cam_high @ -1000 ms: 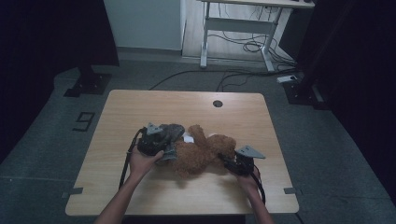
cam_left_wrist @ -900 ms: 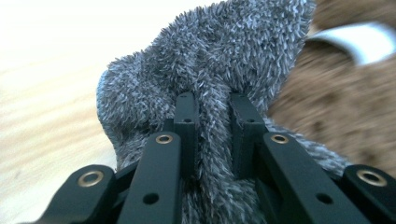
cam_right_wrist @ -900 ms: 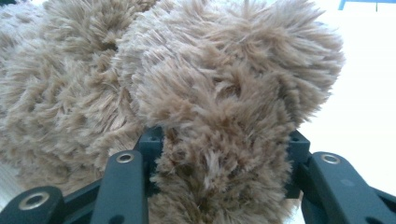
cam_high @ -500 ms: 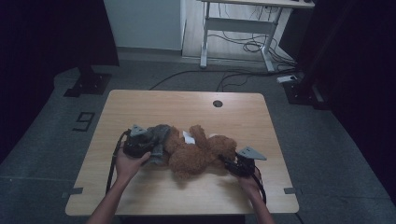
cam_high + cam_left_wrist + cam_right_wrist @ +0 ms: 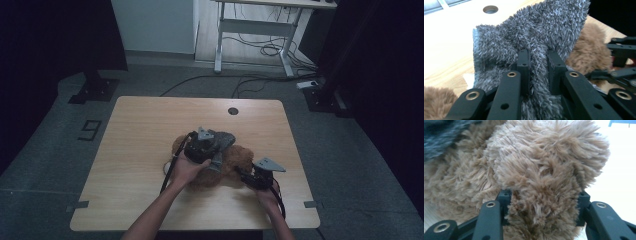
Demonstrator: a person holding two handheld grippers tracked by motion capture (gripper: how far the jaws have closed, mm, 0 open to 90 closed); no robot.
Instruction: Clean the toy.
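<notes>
From the high view, the person's left gripper point(image 5: 216, 149) hangs over the middle of a brown teddy bear point(image 5: 239, 159) lying on the wooden table point(image 5: 140, 130), carrying a grey fuzzy cloth point(image 5: 223, 139) that drapes ahead of its tips. The right gripper point(image 5: 248, 176) sits at the bear's near right side, its jaws closed round a plush limb. The step in hand looks like laying or wrapping the cloth over the bear while the other hand pins the toy down. The next move likely calls for lowering the cloth onto the body before letting go, with the bear kept from sliding.

In the left gripper view, the jaws are almost fully together, pinching a fold of the grey cloth point(image 5: 534, 42) that rises straight ahead of them. The brown bear point(image 5: 589, 50) lies beyond and to the right, and the table's round cable hole point(image 5: 490, 9) shows far ahead on the left.

In the right gripper view, the jaws stand partly open and clamp a thick tuft of the bear's limb point(image 5: 544, 177) between them.

The table is pale wood grain; around it lie a grey floor point(image 5: 50, 150), trailing cables point(image 5: 260, 50) and a white desk frame point(image 5: 255, 25) beyond.
</notes>
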